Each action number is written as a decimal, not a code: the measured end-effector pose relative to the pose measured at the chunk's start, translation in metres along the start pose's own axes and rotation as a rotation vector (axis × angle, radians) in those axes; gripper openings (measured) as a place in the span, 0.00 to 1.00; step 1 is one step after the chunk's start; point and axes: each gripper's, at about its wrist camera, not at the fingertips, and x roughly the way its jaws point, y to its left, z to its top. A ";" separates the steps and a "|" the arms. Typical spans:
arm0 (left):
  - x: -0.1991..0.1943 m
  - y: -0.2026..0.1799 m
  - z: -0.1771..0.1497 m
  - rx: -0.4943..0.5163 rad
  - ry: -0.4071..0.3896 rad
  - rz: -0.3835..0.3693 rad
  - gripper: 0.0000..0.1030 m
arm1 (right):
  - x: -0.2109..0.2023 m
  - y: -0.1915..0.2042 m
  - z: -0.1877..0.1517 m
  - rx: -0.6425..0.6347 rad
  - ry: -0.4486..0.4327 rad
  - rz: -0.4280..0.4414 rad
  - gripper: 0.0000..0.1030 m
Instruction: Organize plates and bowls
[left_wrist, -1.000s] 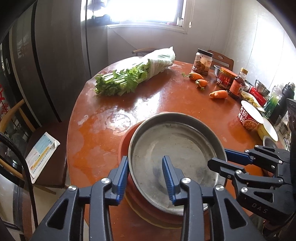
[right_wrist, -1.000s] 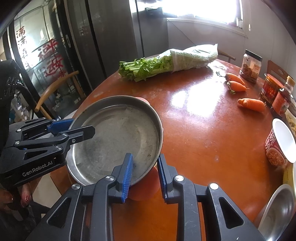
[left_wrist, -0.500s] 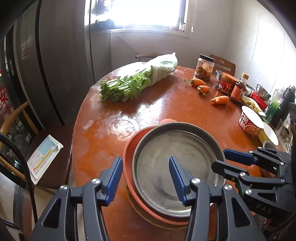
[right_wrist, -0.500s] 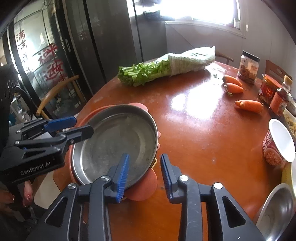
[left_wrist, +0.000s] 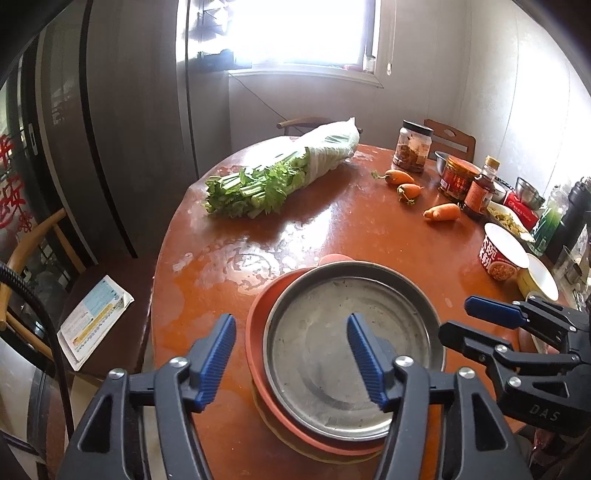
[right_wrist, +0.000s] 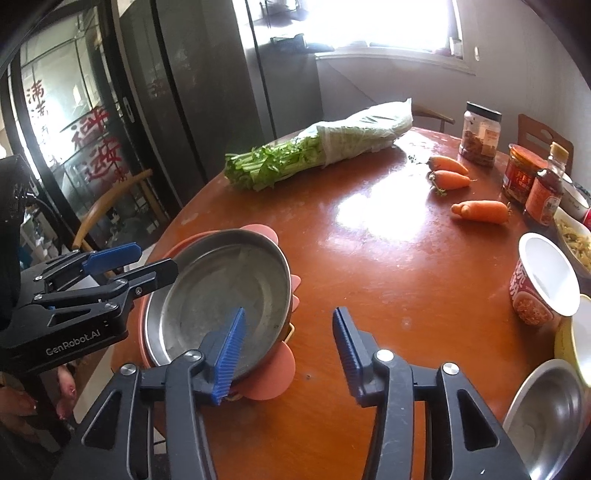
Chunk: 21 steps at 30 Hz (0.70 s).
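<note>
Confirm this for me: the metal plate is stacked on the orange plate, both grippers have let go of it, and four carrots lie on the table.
Wrong on the count: three carrots lie on the table, as the right wrist view shows. The metal plate does sit on the orange plate, and both grippers' jaws stand open, clear of it.

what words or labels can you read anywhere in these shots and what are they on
"GenRobot.AI" on the body of the left tongs.
"DAS" on the body of the right tongs.
Large red Chinese characters on the glass door: mirrored, not readable.
Red Chinese print on the noodle cup: too blurred.
Labels on the red jar, sauce bottle and the leaflet: too small.
</note>
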 end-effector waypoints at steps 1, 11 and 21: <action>-0.001 0.000 0.000 -0.003 -0.004 0.003 0.66 | -0.002 0.000 0.000 0.000 -0.005 -0.007 0.53; -0.012 -0.016 0.004 0.002 -0.031 0.004 0.72 | -0.028 -0.011 -0.002 0.007 -0.083 -0.040 0.67; -0.017 -0.039 0.010 0.008 -0.048 0.020 0.76 | -0.058 -0.038 -0.007 0.054 -0.123 -0.051 0.67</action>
